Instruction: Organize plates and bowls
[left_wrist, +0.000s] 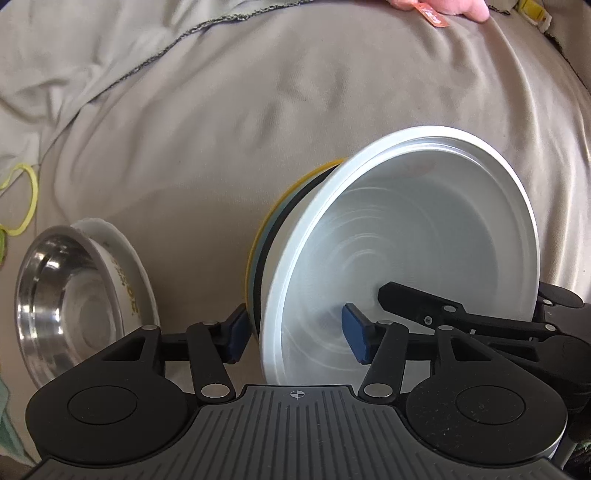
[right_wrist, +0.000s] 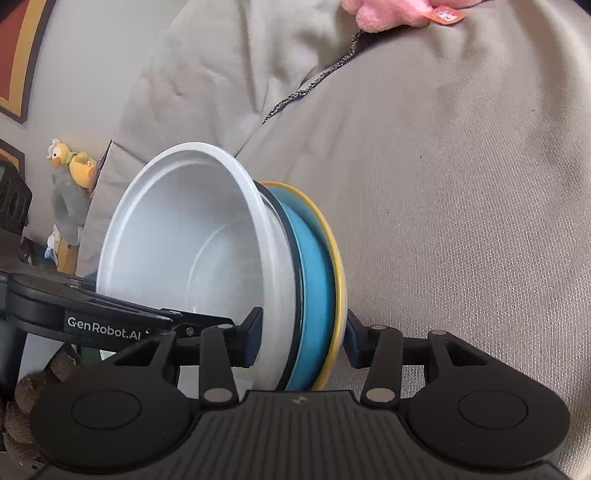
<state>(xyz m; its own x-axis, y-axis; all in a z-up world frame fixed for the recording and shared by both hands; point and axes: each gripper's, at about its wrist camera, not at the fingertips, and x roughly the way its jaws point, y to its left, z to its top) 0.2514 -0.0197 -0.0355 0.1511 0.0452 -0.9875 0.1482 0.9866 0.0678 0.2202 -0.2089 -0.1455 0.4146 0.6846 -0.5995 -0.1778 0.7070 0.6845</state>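
Note:
A nested stack stands on edge over the grey bedsheet: a white bowl (left_wrist: 417, 236) innermost, then a black-rimmed piece, a blue bowl (right_wrist: 314, 295) and a yellow plate (right_wrist: 338, 258) outermost. My left gripper (left_wrist: 297, 334) is shut on the stack's rim, one blue pad inside the white bowl (right_wrist: 177, 236) and one behind the yellow plate (left_wrist: 266, 221). My right gripper (right_wrist: 301, 334) is shut on the same stack from the opposite side. A steel bowl (left_wrist: 62, 302) rests in a white printed plate (left_wrist: 129, 266) at the left.
Wrinkled grey sheet (left_wrist: 221, 129) covers the surface. Yellow-green bands (left_wrist: 26, 199) lie at far left. A pink plush with an orange tag (right_wrist: 391, 13) sits at the top. A stuffed duck toy (right_wrist: 72, 173) and a framed picture are at the left of the right wrist view.

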